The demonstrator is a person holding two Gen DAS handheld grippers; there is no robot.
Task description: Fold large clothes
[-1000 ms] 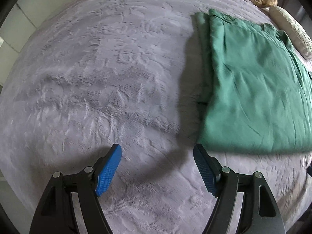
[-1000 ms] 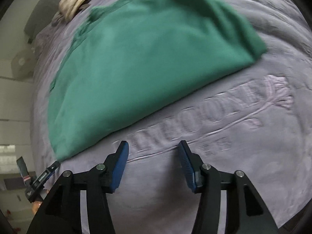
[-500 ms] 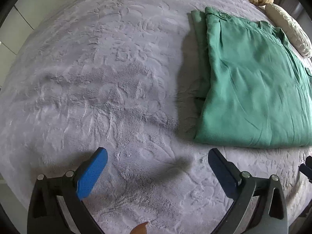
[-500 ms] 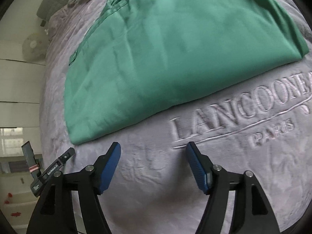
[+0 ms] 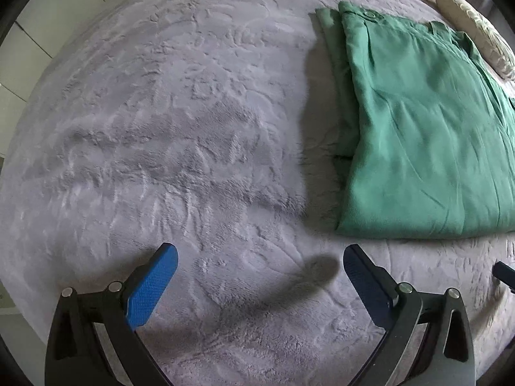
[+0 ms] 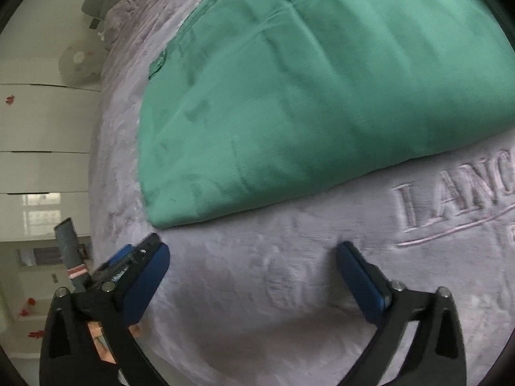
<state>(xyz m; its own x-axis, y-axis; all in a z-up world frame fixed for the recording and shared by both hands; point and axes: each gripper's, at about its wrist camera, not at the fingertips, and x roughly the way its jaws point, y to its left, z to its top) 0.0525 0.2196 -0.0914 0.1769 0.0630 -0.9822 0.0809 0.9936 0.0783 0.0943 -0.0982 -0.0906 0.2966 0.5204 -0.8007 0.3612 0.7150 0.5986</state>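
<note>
The green garment (image 5: 428, 122) lies folded into a flat rectangle on the grey blanket (image 5: 180, 135), ahead and to the right of the left gripper (image 5: 257, 276), and straight ahead and above the right gripper (image 6: 251, 273), whose left fingertip sits near the garment's near corner. Neither gripper touches it.

A second ago both pairs of jaws stood much narrower. Now the left gripper is spread as wide as it goes with nothing between its blue pads, only bare blanket; the right gripper's jaws are opening at this moment, also with only blanket between them. The right view has also slid sideways along the garment's near edge, so that the near corner now sits just beyond its left finger. I judge this as a let-go after a fold, with the hands readying for another grab or finishing.

The left view shows the garment's layered side edge, a button at the far end, and a pillow (image 5: 476, 29) beyond. The right view alone shows raised lettering (image 6: 457, 202) in the blanket, a white cupboard (image 6: 42, 148) at the left, and the other gripper behind its left finger.
</note>
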